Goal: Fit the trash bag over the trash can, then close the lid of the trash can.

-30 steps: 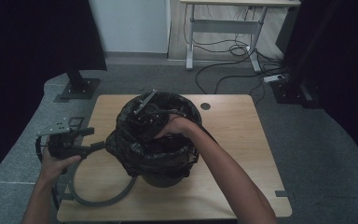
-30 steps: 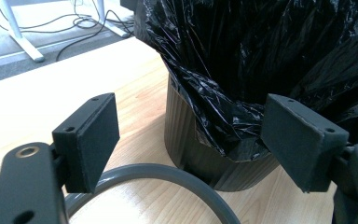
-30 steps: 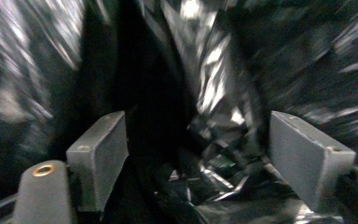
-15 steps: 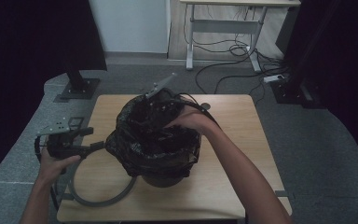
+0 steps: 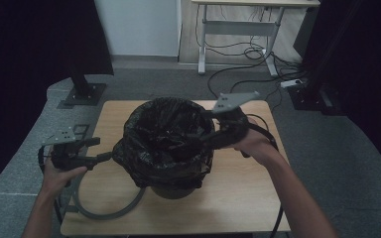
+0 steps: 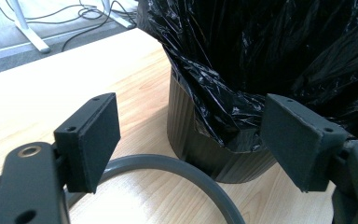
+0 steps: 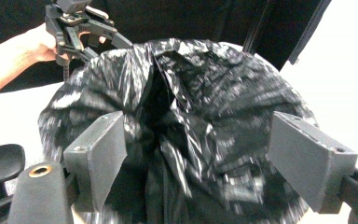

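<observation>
Overhead, the high view shows a dark ribbed bin [image 5: 171,186] standing near the middle of the wooden table [image 5: 238,198], lined with a black bin bag [image 5: 166,136] whose crumpled film spills over the rim on all sides. The left gripper [image 5: 104,157] is held level at the left of the bin, its tips right at the bag's left overhang; contact cannot be confirmed from this angle. The right gripper [image 5: 198,135] is at the right rim of the bin, pointing left across the bag mouth, with its grey plate on top. A grey ring [image 5: 106,210] lies flat on the table at the near left, partly under the bin's side. In the left gripper view, the jaws stand wide apart with nothing pressed between the pads; a fold of the bag [image 6: 228,116] hangs between them in front of the bin wall [image 6: 191,140], and the ring [image 6: 177,168] curves across the table below. In the right gripper view, the jaws are likewise wide and empty, aimed at the bag's gathered top [image 7: 177,116]; the picture is blurred. The left gripper [image 7: 81,28] appears at the far side of the bag.
</observation>
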`<state>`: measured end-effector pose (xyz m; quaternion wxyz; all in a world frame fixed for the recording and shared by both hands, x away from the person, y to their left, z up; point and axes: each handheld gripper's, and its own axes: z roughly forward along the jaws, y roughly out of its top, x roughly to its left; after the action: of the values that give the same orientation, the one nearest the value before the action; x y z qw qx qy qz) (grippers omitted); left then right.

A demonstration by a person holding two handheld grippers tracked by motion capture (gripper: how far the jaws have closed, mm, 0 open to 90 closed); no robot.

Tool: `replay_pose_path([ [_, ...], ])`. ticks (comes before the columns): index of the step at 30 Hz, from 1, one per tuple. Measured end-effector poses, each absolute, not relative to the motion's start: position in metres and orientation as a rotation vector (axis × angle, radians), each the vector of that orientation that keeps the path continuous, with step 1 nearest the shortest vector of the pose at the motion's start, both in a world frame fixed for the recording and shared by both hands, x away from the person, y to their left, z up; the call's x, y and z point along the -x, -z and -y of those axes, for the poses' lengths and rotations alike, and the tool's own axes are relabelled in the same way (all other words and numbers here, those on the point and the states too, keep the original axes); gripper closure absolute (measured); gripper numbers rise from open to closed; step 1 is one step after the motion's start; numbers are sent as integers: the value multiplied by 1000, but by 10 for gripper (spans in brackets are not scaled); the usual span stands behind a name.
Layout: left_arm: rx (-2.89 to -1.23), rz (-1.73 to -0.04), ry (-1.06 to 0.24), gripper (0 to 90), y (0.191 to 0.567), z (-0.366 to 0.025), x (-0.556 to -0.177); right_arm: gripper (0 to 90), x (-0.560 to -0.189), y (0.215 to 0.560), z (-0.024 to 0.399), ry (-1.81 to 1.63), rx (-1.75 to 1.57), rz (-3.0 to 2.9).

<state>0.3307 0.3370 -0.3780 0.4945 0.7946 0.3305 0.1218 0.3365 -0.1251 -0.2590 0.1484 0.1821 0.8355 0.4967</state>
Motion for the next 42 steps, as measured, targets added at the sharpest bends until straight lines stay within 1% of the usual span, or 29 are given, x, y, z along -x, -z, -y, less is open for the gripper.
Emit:
replay_pose_path([
  [8, -1930, -802, -286, 203, 385, -335, -331, 185, -318, 305, 188, -1506, -618, -2313],
  [15, -1938, -803, -272, 204, 393, -333, -332, 183, -307, 356, 219, -1536, -675, -2267],
  [20, -1938, -797, -274, 204, 393, -333, -331, 183, -301, 382, 222, -1545, -685, -2255],
  [26, -1935, -798, -282, 206, 394, -336, -328, 197, -293, 395, 222, -1591, -681, -2198],
  [30, -1936, -800, -287, 204, 399, -343, -326, 198, -287, 407, 221, -1557, -684, -2209],
  [36, -1941, -829, -294, 208, 409, -355, -324, 200, -281, 426, 218, -1501, -710, -2238],
  [42, -1956, -861, -310, 221, 422, -365, -326, 195, -281, 442, 223, -1525, -787, -2219],
])
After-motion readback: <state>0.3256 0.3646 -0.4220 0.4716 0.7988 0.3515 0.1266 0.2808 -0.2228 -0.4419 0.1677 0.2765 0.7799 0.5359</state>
